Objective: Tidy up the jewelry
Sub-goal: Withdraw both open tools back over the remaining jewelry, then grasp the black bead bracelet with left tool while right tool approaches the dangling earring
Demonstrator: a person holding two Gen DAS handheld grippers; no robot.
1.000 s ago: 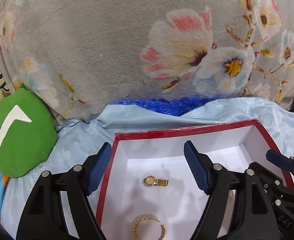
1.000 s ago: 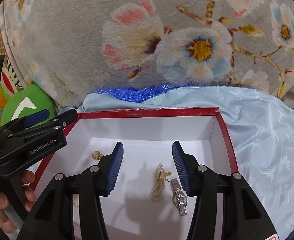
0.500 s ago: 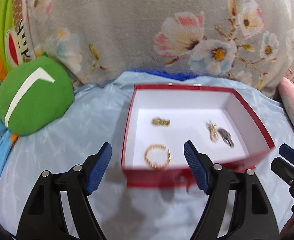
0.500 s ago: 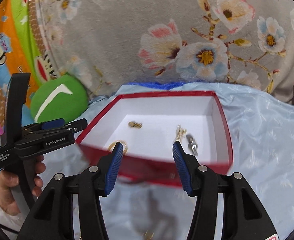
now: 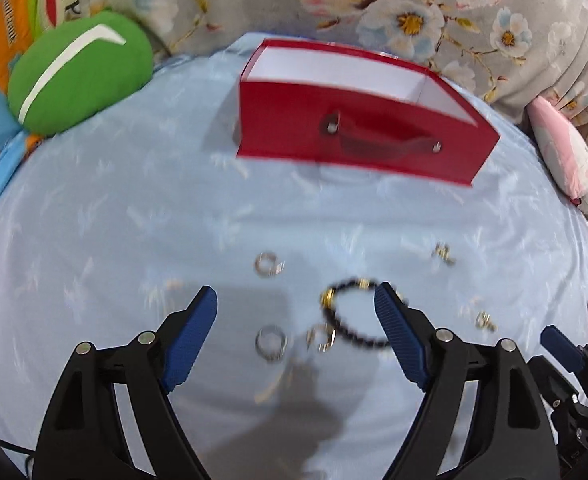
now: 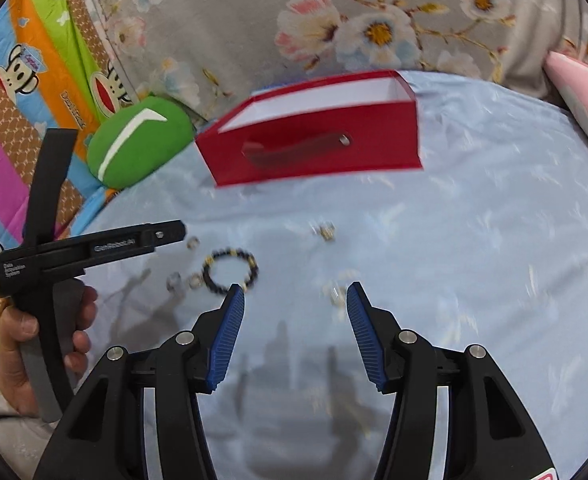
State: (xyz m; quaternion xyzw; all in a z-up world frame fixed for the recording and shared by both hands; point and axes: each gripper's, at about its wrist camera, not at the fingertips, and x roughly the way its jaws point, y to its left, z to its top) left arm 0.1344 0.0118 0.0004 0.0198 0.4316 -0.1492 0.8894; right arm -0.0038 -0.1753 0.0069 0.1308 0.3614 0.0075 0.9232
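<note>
A red box (image 5: 357,136) with a white inside stands at the far side of the pale blue bedspread (image 5: 134,220); it also shows in the right wrist view (image 6: 317,148). Loose jewelry lies nearer me: a black bead bracelet (image 5: 347,318), (image 6: 230,270), silver rings (image 5: 270,342), (image 5: 268,264) and small gold pieces (image 5: 443,254), (image 6: 325,232). My left gripper (image 5: 295,334) is open and empty above the rings. My right gripper (image 6: 295,320) is open and empty, right of the bracelet. The box's contents are hidden.
A green cushion (image 5: 78,76) lies at the far left. A pink pillow (image 5: 565,164) lies at the right edge. A grey floral blanket (image 6: 294,12) rises behind the box. The left gripper's body and the hand holding it (image 6: 54,280) show in the right wrist view.
Both grippers have pulled back from over the box toward me. The box interior has dropped out of sight, and loose jewelry on the bedspread has come into view.
</note>
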